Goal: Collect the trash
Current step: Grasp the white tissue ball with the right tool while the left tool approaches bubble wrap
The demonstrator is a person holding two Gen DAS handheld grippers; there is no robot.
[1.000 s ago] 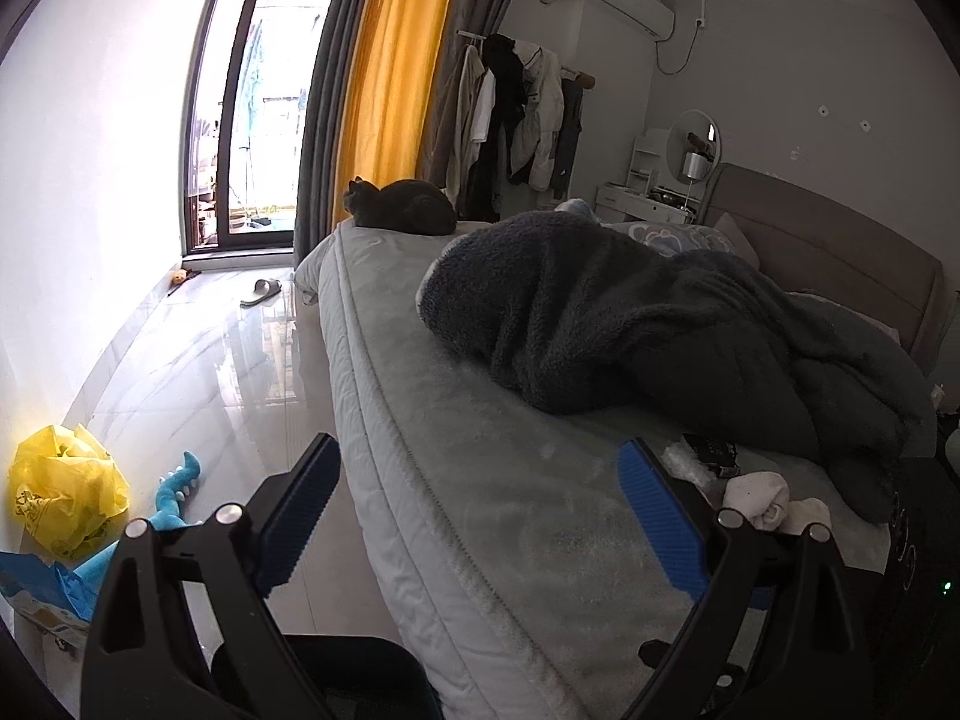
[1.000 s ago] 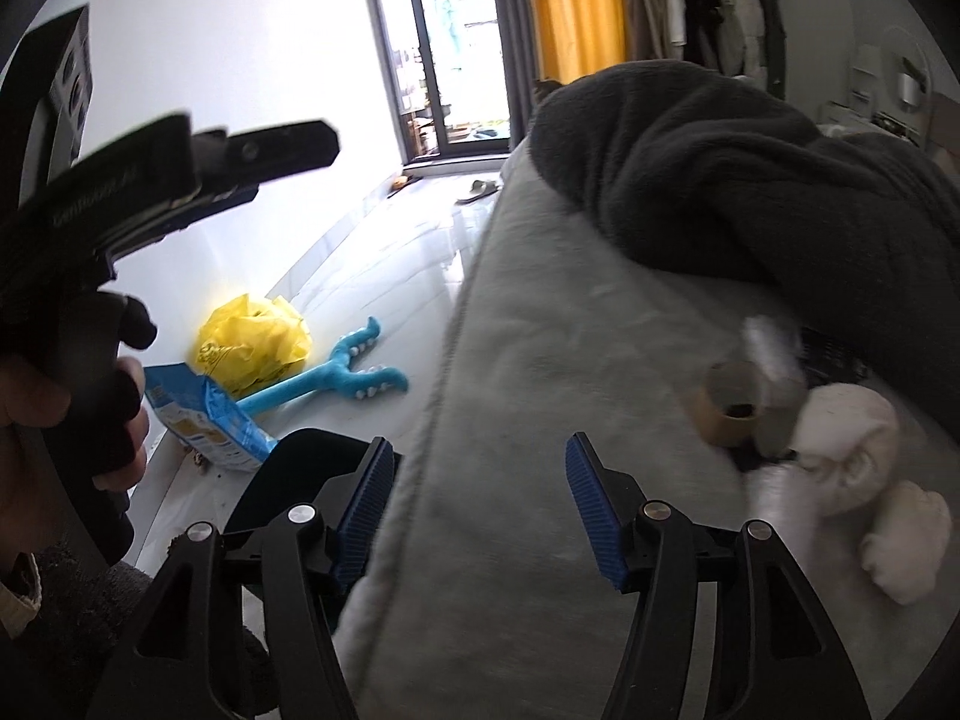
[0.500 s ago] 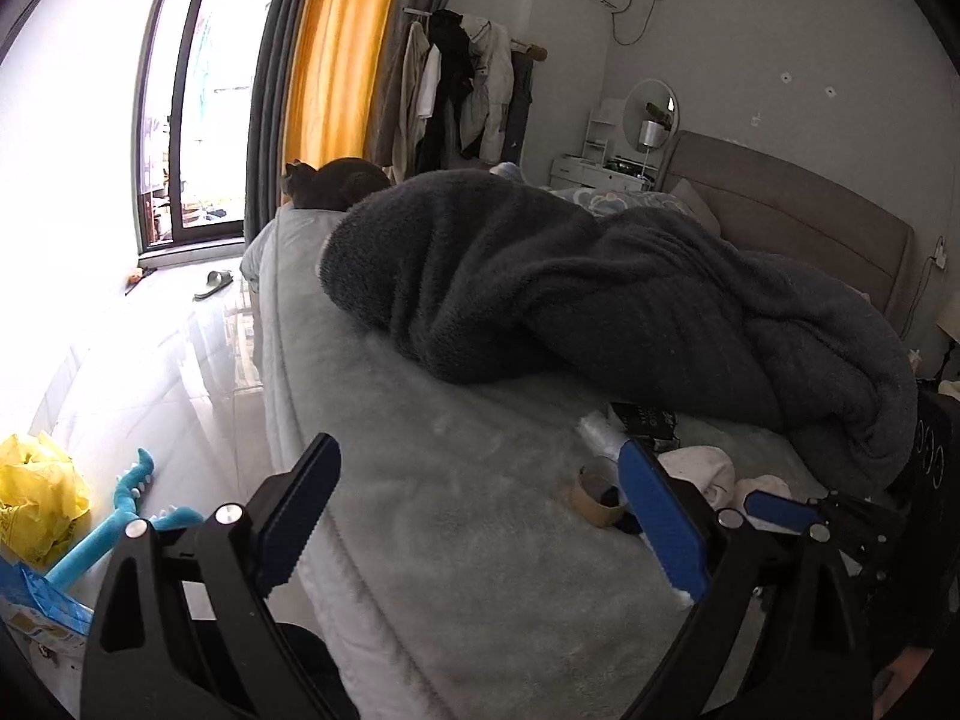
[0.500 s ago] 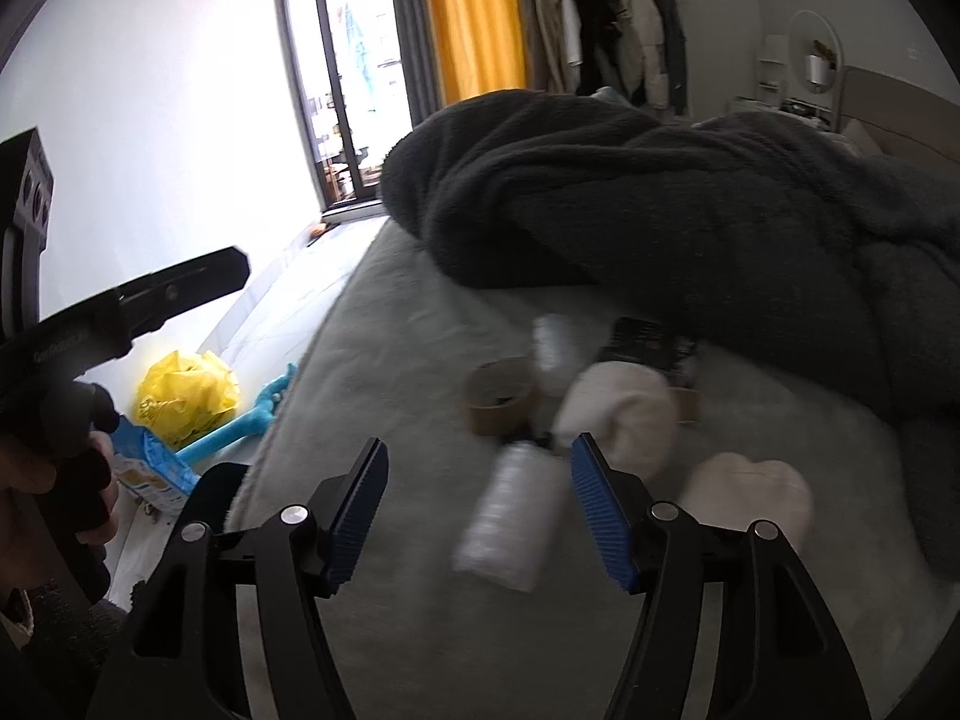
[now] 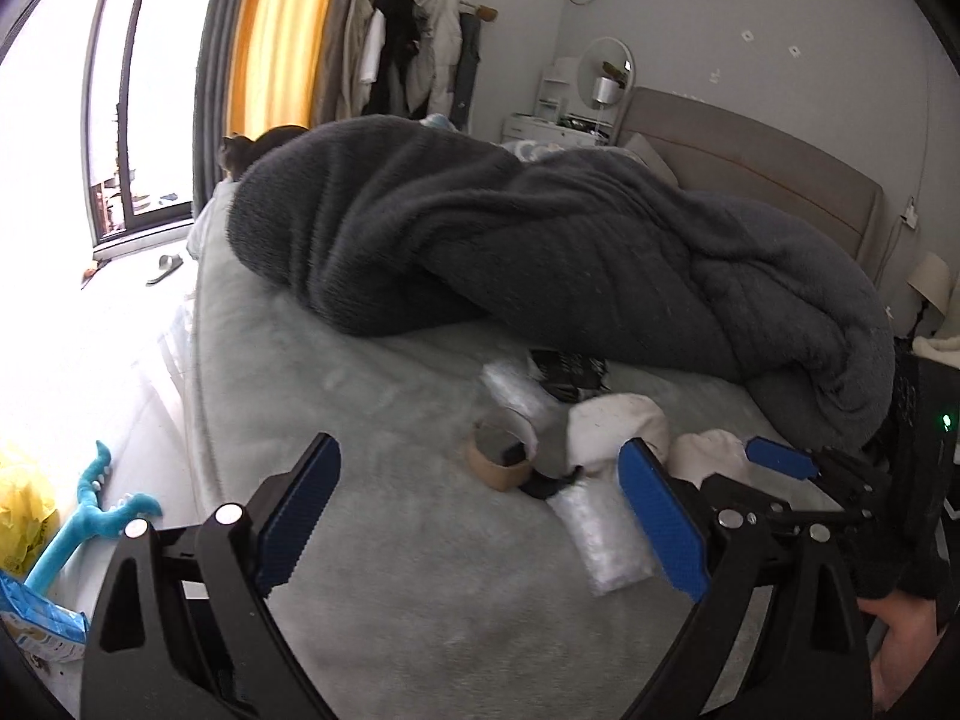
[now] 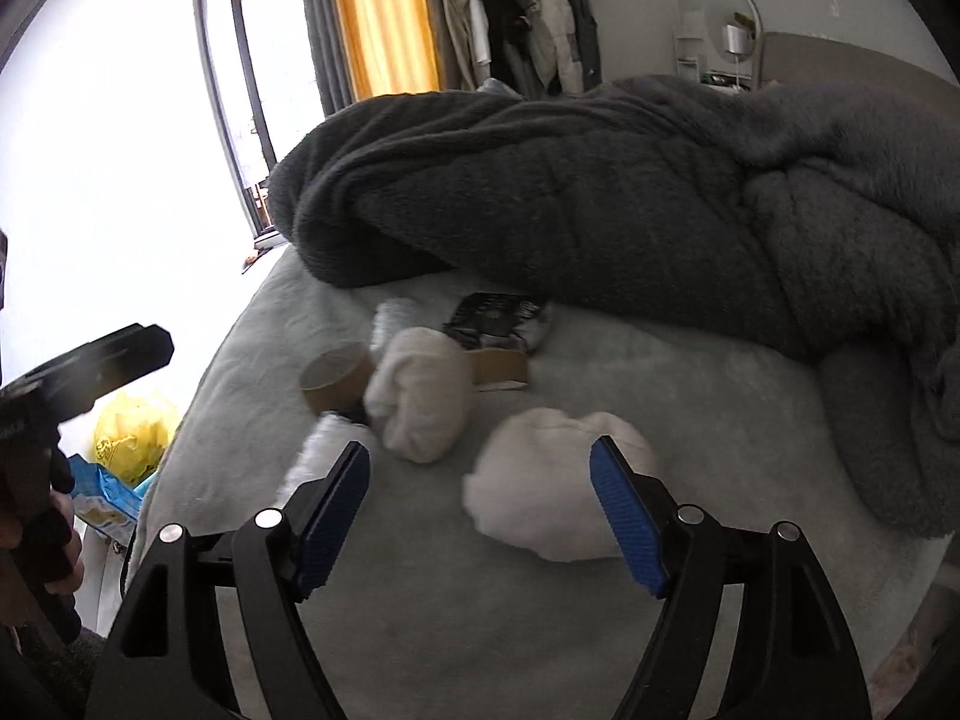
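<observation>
- Right gripper (image 6: 480,510): jaws wide, nothing between the pads. They have just been opening. It is lined up on the near white wad (image 6: 558,480), which sits just ahead of the right-hand pad. I read the spread as pre-shaping for a bulky, soft item.
- Left gripper (image 5: 480,516): jaws wide too, nothing gripped. It hangs over the bare sheet short of the pile, with the clear plastic roll (image 5: 600,546) just inside its right-hand pad, not pinched.
- Trash is one cluster on the bed (image 6: 420,630), at the foot of the dark blanket (image 6: 600,198): second white wad (image 6: 420,402), tape roll (image 6: 333,384) touching it, black wrapper (image 6: 498,318) half tucked at the blanket edge, and a cardboard piece (image 6: 498,366) behind the wad.
- Both tools point down at the pile from the bed's edge, probably so each takes one item. No bin is in view; the yellow bag (image 6: 129,438) on the floor may be the drop point, but that is a guess.
- Against a second ago: both views were aimed more at the floor and bed edge, with the pile off to the right and small. Now the pile is centred and close in both.
- The right jaws were visibly narrower then; the left look the same width.
- The items themselves appear unmoved.
</observation>
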